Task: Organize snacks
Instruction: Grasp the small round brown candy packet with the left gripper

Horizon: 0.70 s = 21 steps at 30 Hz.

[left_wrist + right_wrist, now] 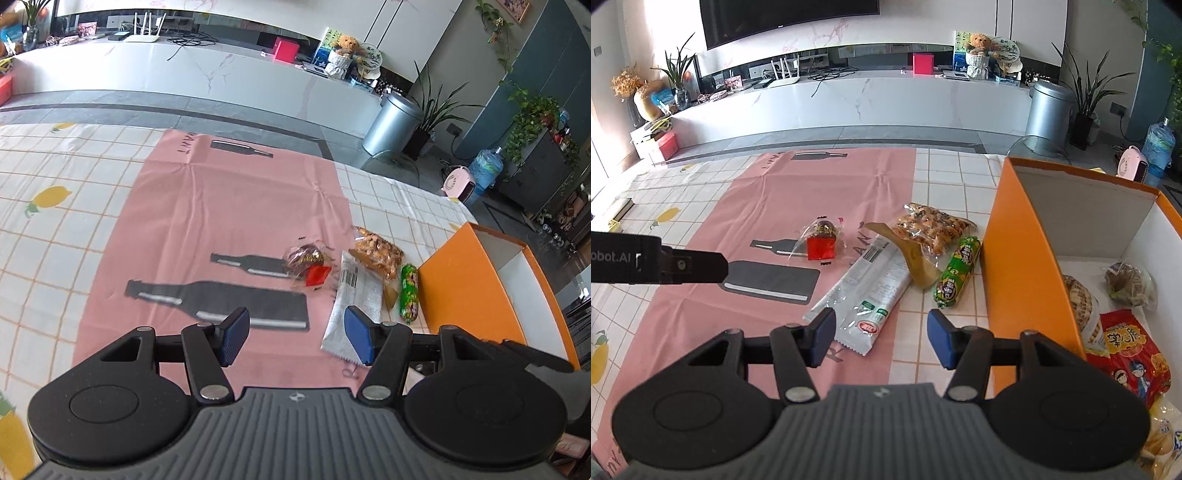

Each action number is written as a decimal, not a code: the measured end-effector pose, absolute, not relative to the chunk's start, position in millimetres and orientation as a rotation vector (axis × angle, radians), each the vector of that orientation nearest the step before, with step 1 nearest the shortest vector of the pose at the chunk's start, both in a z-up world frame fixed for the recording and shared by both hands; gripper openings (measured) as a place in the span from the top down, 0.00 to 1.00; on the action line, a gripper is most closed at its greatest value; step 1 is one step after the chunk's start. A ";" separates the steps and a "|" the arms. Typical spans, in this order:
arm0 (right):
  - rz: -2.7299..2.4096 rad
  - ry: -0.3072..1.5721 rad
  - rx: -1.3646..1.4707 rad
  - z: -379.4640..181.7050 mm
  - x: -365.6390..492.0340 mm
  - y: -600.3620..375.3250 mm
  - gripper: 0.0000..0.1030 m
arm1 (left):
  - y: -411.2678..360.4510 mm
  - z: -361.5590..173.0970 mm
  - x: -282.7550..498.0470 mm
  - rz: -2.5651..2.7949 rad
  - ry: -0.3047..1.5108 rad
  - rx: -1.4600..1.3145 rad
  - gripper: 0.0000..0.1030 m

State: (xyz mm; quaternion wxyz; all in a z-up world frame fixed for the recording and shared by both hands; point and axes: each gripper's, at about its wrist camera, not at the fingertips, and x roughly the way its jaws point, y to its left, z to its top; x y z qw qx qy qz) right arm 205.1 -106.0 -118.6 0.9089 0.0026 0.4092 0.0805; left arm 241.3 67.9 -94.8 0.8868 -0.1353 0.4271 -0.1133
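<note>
Four loose snacks lie at the centre of the right wrist view. A small clear-wrapped sweet with a red label [822, 242] lies flat, apart on the left. A long white foil packet [866, 291] runs diagonally below centre. A clear bag of brown nut snacks [929, 229] overlaps its upper end. A green-wrapped sausage stick [958, 273] lies just beside the open orange cardboard box [1015, 266], right, holding a red printed packet [1132, 360] among other wrapped snacks.

Bright daylight, seemingly from the left – fisheye bends the edges, left view slightly blurred, soft shadows.
</note>
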 end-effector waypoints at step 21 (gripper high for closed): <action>0.153 0.915 0.122 -160.1 274.0 -104.5 0.47 | 36.1 -153.3 331.8 -0.253 0.928 -0.281 0.35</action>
